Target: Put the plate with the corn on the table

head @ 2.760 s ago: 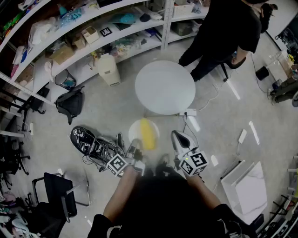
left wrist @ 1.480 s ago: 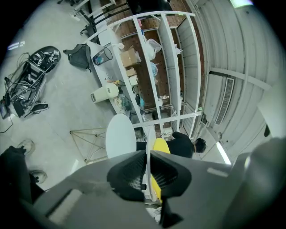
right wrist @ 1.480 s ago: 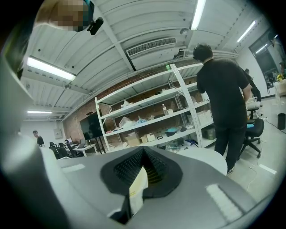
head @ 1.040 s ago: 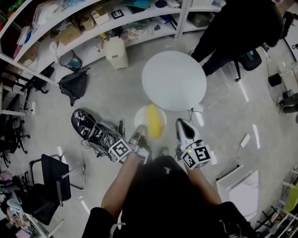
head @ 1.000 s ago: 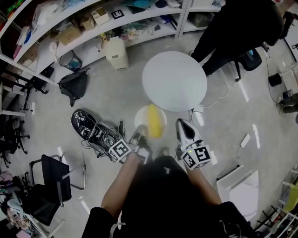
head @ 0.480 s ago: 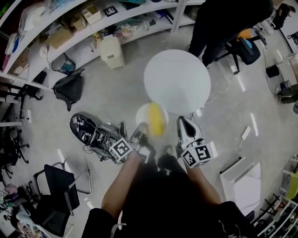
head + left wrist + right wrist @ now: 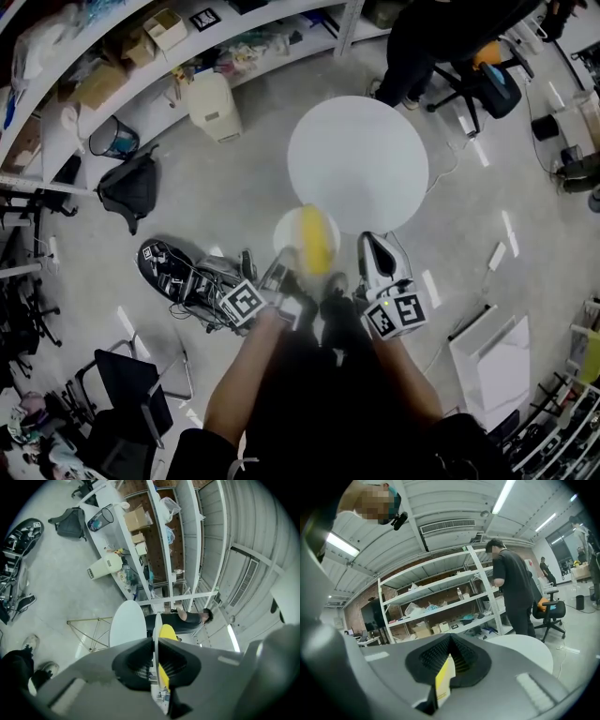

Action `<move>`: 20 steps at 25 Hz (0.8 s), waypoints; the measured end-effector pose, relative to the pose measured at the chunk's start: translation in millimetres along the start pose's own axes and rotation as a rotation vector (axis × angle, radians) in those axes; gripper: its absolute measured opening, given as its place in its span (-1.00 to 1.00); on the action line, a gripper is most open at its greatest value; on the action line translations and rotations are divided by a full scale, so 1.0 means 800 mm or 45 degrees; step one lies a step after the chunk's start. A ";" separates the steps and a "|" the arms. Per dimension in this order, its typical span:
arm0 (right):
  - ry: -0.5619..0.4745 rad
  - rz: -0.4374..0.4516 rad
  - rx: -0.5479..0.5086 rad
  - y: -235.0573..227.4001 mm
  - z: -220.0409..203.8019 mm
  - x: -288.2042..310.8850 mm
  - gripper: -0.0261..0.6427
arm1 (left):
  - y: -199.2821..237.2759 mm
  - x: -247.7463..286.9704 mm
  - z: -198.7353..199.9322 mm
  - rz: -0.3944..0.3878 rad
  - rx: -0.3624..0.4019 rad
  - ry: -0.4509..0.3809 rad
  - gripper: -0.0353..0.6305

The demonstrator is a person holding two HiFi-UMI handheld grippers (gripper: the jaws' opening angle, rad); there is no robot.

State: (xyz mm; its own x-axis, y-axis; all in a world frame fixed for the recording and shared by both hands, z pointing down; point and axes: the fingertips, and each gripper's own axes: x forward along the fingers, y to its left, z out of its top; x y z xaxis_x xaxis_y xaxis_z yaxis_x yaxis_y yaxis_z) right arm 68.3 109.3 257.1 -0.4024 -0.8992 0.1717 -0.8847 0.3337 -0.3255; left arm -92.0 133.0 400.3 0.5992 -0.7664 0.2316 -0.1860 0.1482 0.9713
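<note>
A white plate [image 7: 288, 229] carrying a yellow corn cob [image 7: 317, 240] hangs in the air at the near edge of the round white table [image 7: 356, 155]. My left gripper [image 7: 282, 270] is shut on the plate's near rim. In the left gripper view the plate [image 7: 155, 623] stands edge-on between the closed jaws of the left gripper [image 7: 156, 643], the corn [image 7: 167, 632] to its right and the table [image 7: 126, 624] beyond. My right gripper [image 7: 372, 253] is beside the plate, apart from it. Its jaws are shut [image 7: 449, 645], with a small yellow-and-white slip showing in the gap.
A person in black [image 7: 441, 37] stands beyond the table by an office chair [image 7: 489, 82]. Shelves [image 7: 169, 42] curve along the far left, with a white bin [image 7: 211, 103] and black bag [image 7: 127, 187] below. A marker-covered device with cables [image 7: 178, 272] lies on the floor at left.
The plate with the corn has come forward with both grippers and now overlaps the table's near edge in the head view. The left gripper's hold is unchanged.
</note>
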 end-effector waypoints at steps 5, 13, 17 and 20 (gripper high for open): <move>0.025 0.006 0.013 -0.021 -0.017 0.028 -0.90 | 0.006 0.033 0.017 -0.071 0.011 -0.014 -0.82; 0.073 0.063 -0.014 -0.052 -0.043 0.089 -0.90 | 0.042 0.077 0.040 -0.069 0.002 -0.031 -0.81; 0.077 0.079 -0.002 -0.066 -0.053 0.119 -0.90 | 0.061 0.099 0.054 -0.066 0.009 -0.047 -0.82; 0.087 0.094 0.010 -0.072 -0.067 0.139 -0.90 | 0.080 0.113 0.064 -0.056 -0.004 -0.058 -0.82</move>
State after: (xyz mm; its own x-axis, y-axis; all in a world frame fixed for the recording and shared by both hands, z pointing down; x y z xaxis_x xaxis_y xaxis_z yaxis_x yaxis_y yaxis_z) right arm 61.7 5.0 344.6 -0.4815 -0.8510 0.2098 -0.8505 0.3957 -0.3466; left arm -89.9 41.3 480.7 0.5706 -0.7999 0.1858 -0.1575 0.1155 0.9807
